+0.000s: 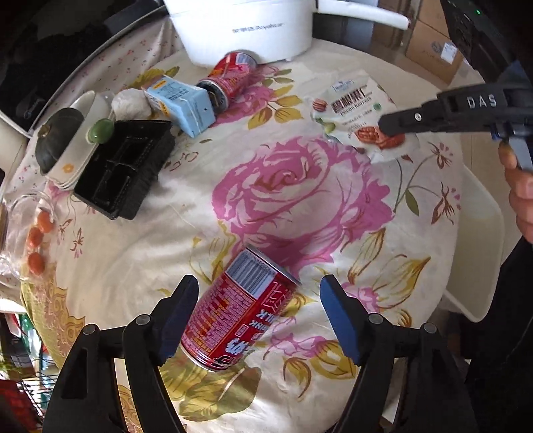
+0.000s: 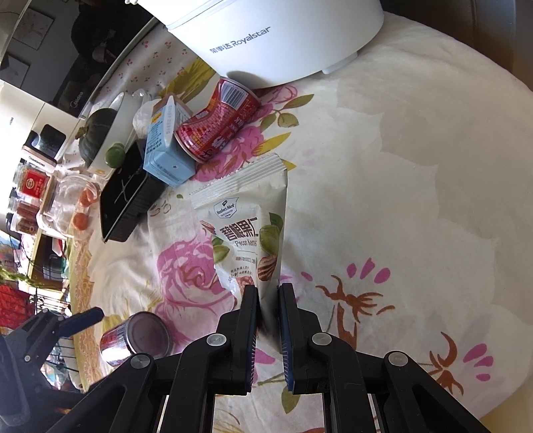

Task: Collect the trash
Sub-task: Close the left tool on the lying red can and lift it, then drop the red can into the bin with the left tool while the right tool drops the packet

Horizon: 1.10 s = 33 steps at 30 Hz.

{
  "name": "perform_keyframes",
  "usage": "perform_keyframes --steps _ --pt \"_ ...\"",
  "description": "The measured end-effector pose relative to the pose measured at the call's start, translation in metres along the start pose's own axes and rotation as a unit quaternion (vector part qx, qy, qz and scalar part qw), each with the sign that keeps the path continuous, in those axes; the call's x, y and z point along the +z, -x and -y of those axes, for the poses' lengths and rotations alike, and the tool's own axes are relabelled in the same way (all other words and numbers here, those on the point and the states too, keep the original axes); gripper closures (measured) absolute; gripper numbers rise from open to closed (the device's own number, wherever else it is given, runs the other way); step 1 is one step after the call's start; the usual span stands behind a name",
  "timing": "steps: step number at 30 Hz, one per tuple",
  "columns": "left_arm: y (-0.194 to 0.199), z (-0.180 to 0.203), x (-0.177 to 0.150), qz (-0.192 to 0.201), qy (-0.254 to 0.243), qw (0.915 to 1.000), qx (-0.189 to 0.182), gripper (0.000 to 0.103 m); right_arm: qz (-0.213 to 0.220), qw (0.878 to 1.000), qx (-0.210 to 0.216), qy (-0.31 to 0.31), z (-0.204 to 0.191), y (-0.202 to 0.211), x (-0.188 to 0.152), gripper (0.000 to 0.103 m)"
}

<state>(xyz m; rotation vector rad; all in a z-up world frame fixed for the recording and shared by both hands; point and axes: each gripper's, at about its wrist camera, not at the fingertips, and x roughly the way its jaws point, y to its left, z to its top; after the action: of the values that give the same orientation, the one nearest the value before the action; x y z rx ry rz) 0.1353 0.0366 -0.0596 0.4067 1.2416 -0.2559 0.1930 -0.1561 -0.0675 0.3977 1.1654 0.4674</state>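
My left gripper [image 1: 258, 319] stands released around the near can [image 1: 238, 309], lying just beside the big pink rose [image 1: 293, 190]; I'd centre before squeezing (cans roll). Right gripper [image 2: 268, 293] clenches the pecan packet [image 2: 246, 226].

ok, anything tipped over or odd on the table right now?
Yes. Two red drink cans lie on their sides: one between the open left hand-held gripper fingers, one by the white appliance. A blue carton lies toppled against it. The pecan bag is pinched in the right hand-held gripper.
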Motion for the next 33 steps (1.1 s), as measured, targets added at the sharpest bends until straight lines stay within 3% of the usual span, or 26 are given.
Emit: perform_keyframes --steps 5,9,15,22,30,33 --pt "-0.041 -0.002 -0.003 -0.077 -0.008 0.9952 0.059 0.022 0.009 1.0 0.002 -0.001 0.002 0.01 -0.001 0.091" --pt "-0.033 -0.023 0.003 -0.048 0.056 0.9969 0.028 0.039 0.014 1.0 0.001 -0.007 0.007 0.017 -0.001 0.091" --pt "-0.005 -0.039 0.007 0.021 0.12 0.9925 0.004 0.042 0.021 1.0 0.002 -0.002 0.011 0.029 -0.005 0.091" --pt "0.02 -0.004 0.022 0.077 0.113 0.9884 -0.065 0.045 0.026 1.0 -0.006 -0.018 0.039 0.056 -0.017 0.091" --pt "0.04 0.037 0.038 0.116 0.125 0.9787 -0.115 0.045 0.065 0.997 -0.01 -0.044 0.075 0.118 -0.038 0.091" --pt "0.055 0.063 0.036 0.145 0.102 0.9733 -0.146 0.045 0.069 0.996 -0.014 -0.049 0.083 0.134 -0.049 0.091"
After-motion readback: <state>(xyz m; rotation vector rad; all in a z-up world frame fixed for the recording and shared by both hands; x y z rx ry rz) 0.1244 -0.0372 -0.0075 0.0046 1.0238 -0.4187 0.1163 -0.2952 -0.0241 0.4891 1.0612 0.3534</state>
